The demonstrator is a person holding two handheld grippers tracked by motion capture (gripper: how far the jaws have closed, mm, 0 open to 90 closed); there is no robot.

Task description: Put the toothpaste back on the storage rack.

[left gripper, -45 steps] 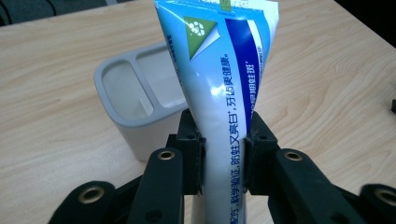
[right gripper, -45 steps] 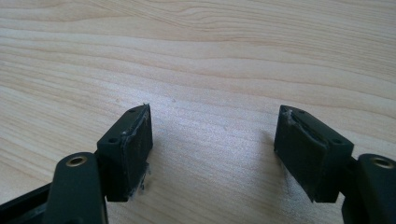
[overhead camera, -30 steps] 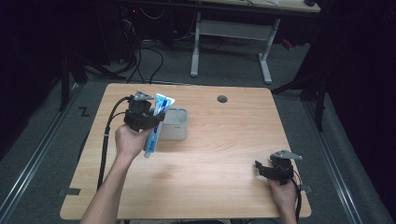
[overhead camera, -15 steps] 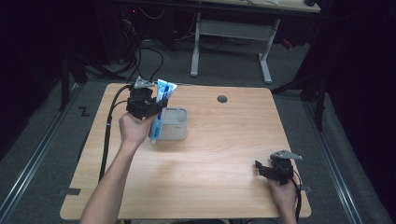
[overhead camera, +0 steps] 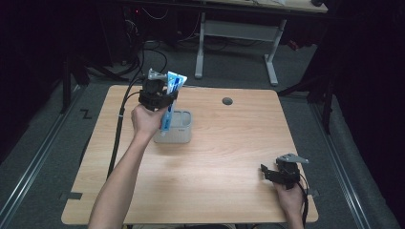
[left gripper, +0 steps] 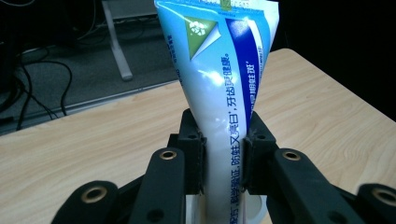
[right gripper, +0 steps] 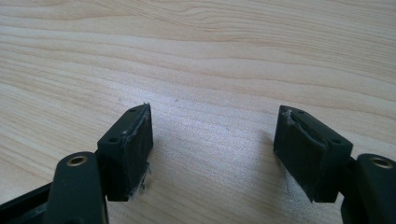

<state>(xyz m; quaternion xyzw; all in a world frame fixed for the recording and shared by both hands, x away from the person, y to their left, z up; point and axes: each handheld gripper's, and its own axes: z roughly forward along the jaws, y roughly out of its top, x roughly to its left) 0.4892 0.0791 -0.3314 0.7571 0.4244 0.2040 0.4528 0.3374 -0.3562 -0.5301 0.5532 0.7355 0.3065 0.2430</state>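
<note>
A blue and white toothpaste tube (overhead camera: 170,98) (left gripper: 222,93) stands nearly upright in my left gripper (overhead camera: 162,98) (left gripper: 224,154), whose pads press on both its sides. The tube's lower end hangs just over a grey holder (overhead camera: 181,129) at the table's back left; a pale rim of that holder shows under the tube in the left gripper view. My right gripper (overhead camera: 274,172) (right gripper: 212,149) rests low over the bare wood near the front right corner, its jaws wide apart with nothing between them.
The wooden table (overhead camera: 229,143) has a round cable hole (overhead camera: 227,101) at the back middle. A cable (overhead camera: 119,124) trails from the left gripper off the left edge. Behind the table stand a desk frame (overhead camera: 239,33) and floor cables in the dark.
My left hand has carried the tube up and to the right, from beside the grey holder to over it, and the tube now stands more upright. The right hand has stayed put.
</note>
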